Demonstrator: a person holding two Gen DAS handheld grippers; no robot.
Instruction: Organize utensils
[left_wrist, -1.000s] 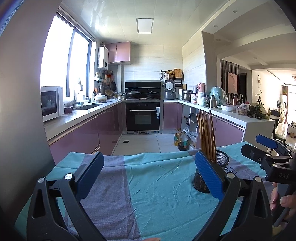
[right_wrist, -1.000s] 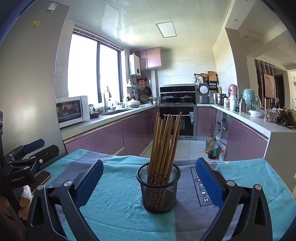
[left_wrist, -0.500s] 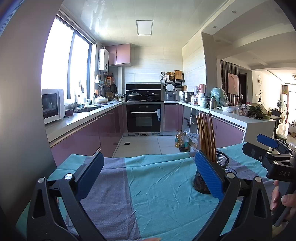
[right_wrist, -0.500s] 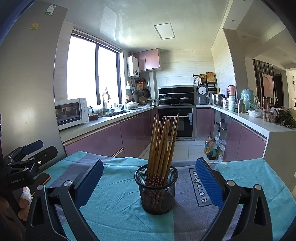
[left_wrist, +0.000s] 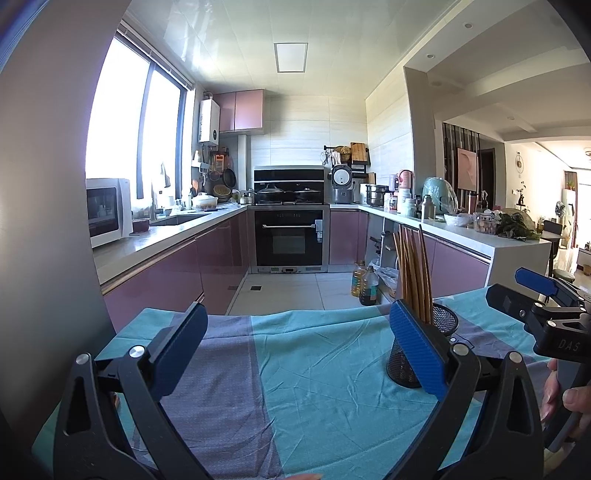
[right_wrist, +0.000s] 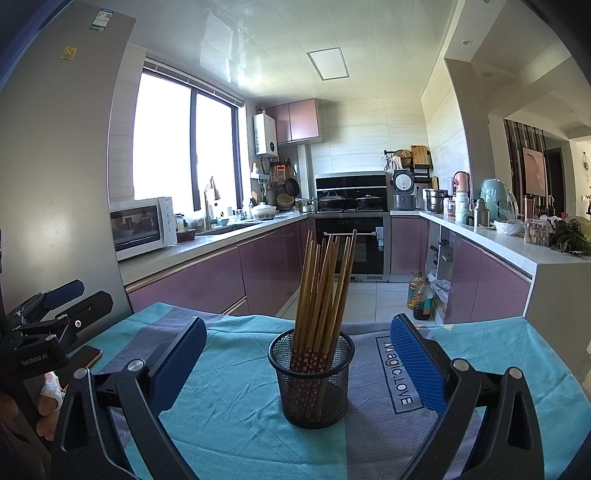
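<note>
My right gripper (right_wrist: 298, 363) hangs over the table with its blue pads spread wide and nothing between them. Straight ahead of it, framed by the two pads, stands a black mesh cup (right_wrist: 311, 380) on the tablecloth (right_wrist: 229, 417), which is teal with grey-purple bands. A bundle of wooden chopsticks (right_wrist: 325, 291) stands upright in the cup, fanning out a little at the top, the lower ends showing a red flowered pattern through the mesh. The cup sits just left of the words "Magic.LOVE" printed on the cloth. My left gripper (left_wrist: 299, 338) is also wide open and empty, pointing over a bare stretch of the cloth; from its camera the cup (left_wrist: 424, 347) sits off to the right, partly hidden behind the right-hand pad. A phone (right_wrist: 83, 356) lies near the left edge of the table, beside the hand (right_wrist: 46, 404) that holds the left gripper. Beyond the table is a kitchen with purple cabinets (right_wrist: 207, 284) and an oven (right_wrist: 351, 243).
</note>
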